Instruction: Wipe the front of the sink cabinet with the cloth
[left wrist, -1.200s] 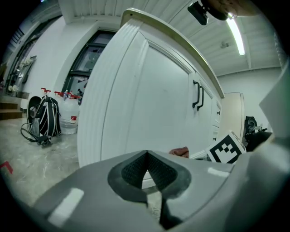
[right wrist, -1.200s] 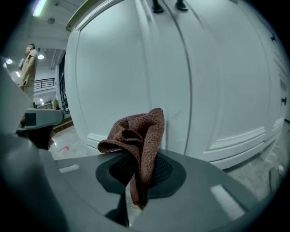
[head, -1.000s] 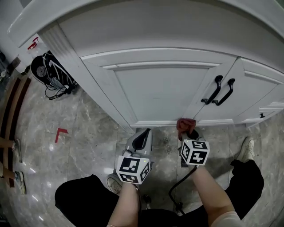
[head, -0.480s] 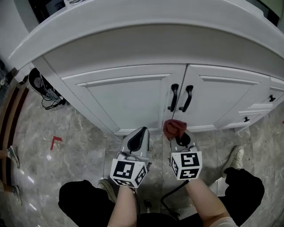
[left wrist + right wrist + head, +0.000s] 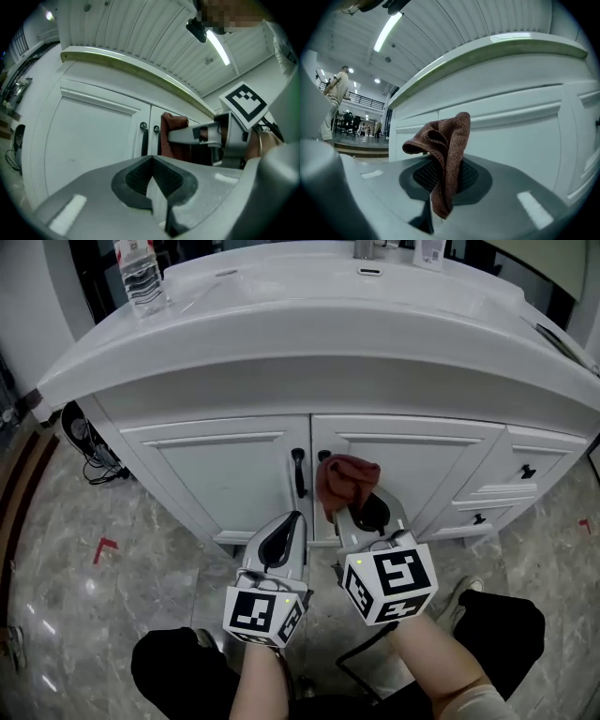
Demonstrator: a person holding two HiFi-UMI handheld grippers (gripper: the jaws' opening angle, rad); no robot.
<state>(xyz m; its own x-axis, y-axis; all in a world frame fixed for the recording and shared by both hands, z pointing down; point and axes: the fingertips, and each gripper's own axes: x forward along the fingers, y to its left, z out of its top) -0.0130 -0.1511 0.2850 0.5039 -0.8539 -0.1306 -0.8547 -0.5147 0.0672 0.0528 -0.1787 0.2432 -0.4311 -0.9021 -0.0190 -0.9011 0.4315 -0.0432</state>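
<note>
The white sink cabinet (image 5: 211,479) has two doors with black handles (image 5: 298,472) at its middle. A reddish-brown cloth (image 5: 347,479) stands bunched up in front of the right door, covering that door's handle. My right gripper (image 5: 351,508) is shut on the cloth (image 5: 446,147), which sticks up from between the jaws close to the cabinet front (image 5: 520,136). My left gripper (image 5: 289,527) hangs lower and to the left, shut with nothing in it (image 5: 151,161). The left gripper view shows the cloth (image 5: 172,127) beside the handles (image 5: 144,139).
A water bottle (image 5: 141,277) stands on the countertop at the back left. Two small drawers with black knobs (image 5: 527,472) are at the cabinet's right. Cables (image 5: 82,439) lie by the left corner. A red mark (image 5: 103,547) is on the marble floor. My legs and shoe (image 5: 464,592) are below.
My right gripper has carried the cloth up from the door's bottom edge to handle height. The view has swung up, so the countertop now shows. The left gripper stayed shut.
</note>
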